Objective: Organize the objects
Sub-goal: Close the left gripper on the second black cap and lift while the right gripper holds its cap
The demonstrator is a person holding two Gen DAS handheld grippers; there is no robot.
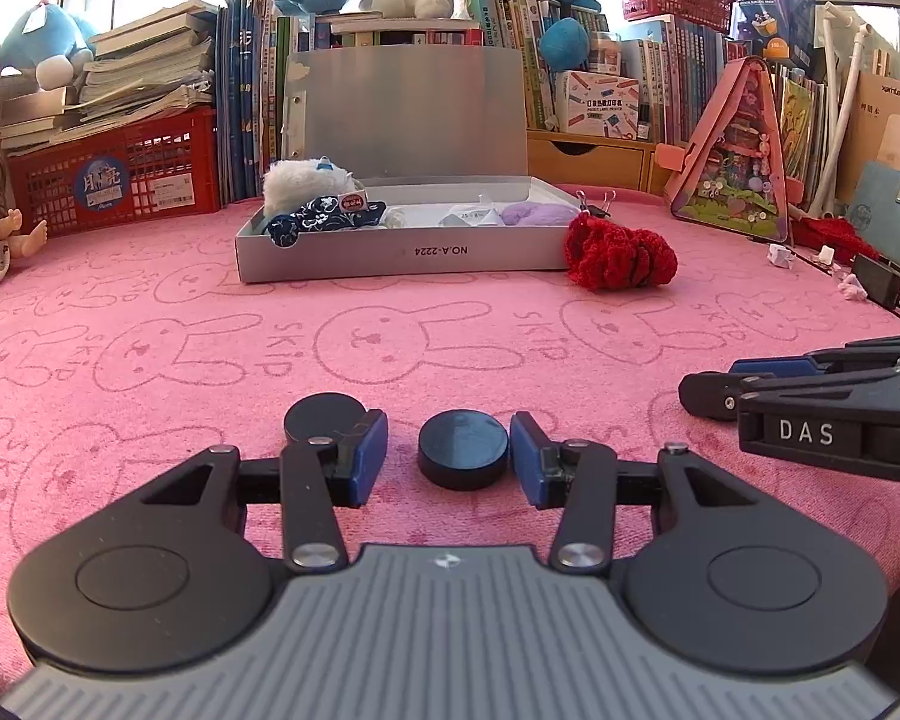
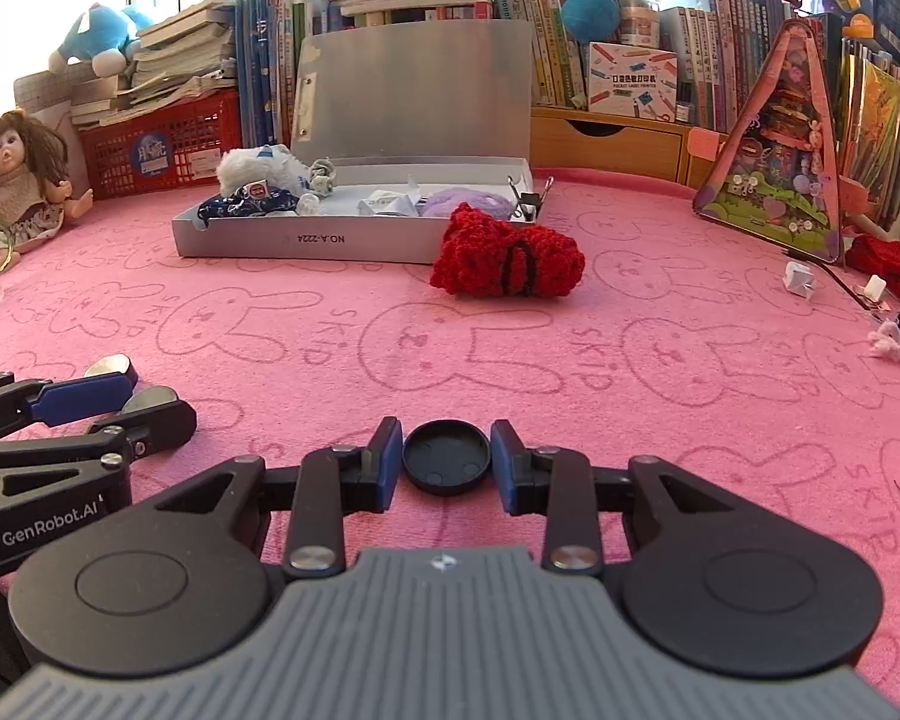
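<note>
Left wrist view: the left hand-held gripper (image 1: 448, 461) stands apart around one black disc (image 1: 463, 449), whose edge is at the right pad; a second disc (image 1: 324, 417) lies just outside the left finger. Closing could knock that one away.

Right wrist view: the right hand-held gripper (image 2: 446, 459) is clamped on one black cap (image 2: 446, 457), on the pink surface (image 2: 660, 360). The thin rim might slip. The box (image 2: 306, 243) sits well beyond.

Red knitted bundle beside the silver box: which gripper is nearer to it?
Right. The red knitted bundle lies almost straight ahead of the right gripper; from the left gripper it is ahead and well to the right.
</note>
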